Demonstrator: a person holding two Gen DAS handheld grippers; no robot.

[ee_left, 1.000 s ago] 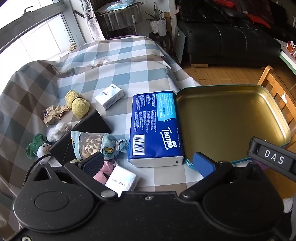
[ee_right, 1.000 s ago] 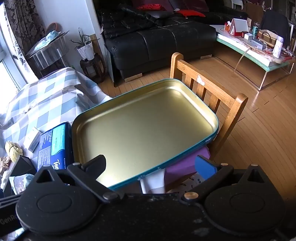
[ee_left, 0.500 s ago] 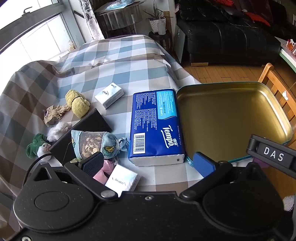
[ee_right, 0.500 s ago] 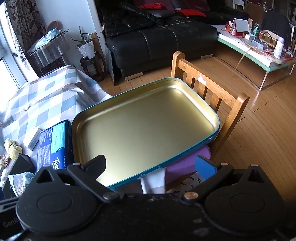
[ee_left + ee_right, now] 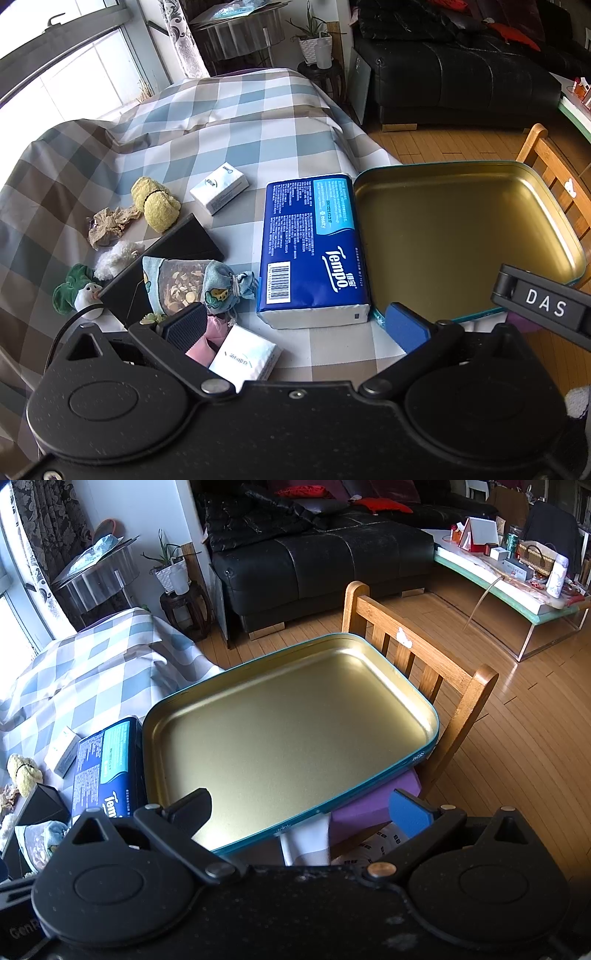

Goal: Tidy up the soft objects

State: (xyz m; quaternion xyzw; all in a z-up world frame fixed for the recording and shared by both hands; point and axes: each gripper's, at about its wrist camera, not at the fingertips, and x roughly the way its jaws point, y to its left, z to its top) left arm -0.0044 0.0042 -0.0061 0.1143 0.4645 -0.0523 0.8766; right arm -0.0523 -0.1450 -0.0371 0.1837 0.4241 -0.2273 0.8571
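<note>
Both grippers gape empty – left gripper (image 5: 295,325), right gripper (image 5: 308,812); tray (image 5: 424,753), frame centre, overhangs the chair (image 5: 476,690) – a nudge might tip it

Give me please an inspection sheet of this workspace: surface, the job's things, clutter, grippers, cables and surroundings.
Surface: checked tablecloth, wrinkled at the far end.
Job's things: blue Tempo tissue pack beside the gold tray, which holds nothing; two small white tissue packs; yellow plush; drawstring sachet; green and white plush; beige fabric scrap.
Clutter: black box under the sachet.
Grippers: left gripper open, holding nothing; right gripper open, near the tray's front edge.
Cables: one black cable at the left gripper.
Surroundings: wooden chair, black sofa, potted plant.
</note>
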